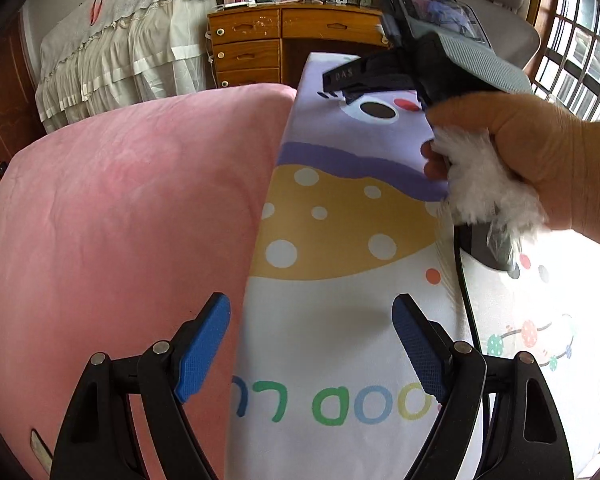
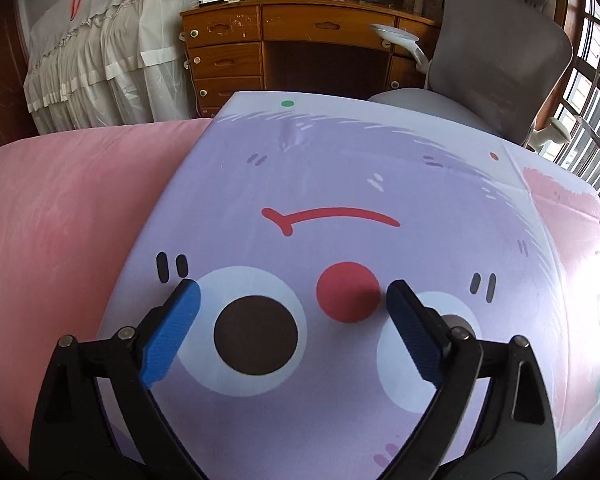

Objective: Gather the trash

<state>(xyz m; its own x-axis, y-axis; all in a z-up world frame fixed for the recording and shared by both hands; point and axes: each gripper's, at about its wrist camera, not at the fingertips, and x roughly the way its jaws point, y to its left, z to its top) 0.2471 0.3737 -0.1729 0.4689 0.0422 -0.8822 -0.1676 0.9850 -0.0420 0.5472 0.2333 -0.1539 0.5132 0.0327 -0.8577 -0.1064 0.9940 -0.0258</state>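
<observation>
Two hand-held tongs hover over a bed in a bedroom, with no trash in sight in either view. The left tongs (image 1: 311, 344), blue pads spread wide and holding nothing, hang above the seam where a pink plush blanket (image 1: 120, 208) meets a cartoon-printed sheet (image 1: 340, 320) bearing coloured lettering. The right tongs (image 2: 293, 320) are likewise wide open and empty, poised over the sheet's printed purple face (image 2: 340, 184), between its big eyes and red nose. In the left wrist view a person's hand (image 1: 540, 160) grips the right tool's fleece-wrapped handle (image 1: 484, 184), a black cable (image 1: 466, 292) trailing below it. Beyond the bed stand a wooden desk (image 2: 300, 28) cluttered with small items, a grey office chair (image 2: 500, 56), a lace-covered frame on the left (image 2: 100, 60) and a barred window (image 2: 596, 92). As far as these views show, the collecting has yet to produce a pickup: neither tool carries anything, no bin or bag is visible, and no wrapper, scrap or other litter can be made out on the bedding. The job appears to stand at its search stage, with the trash itself still to be located outside the frames, or hidden by the bedding.
</observation>
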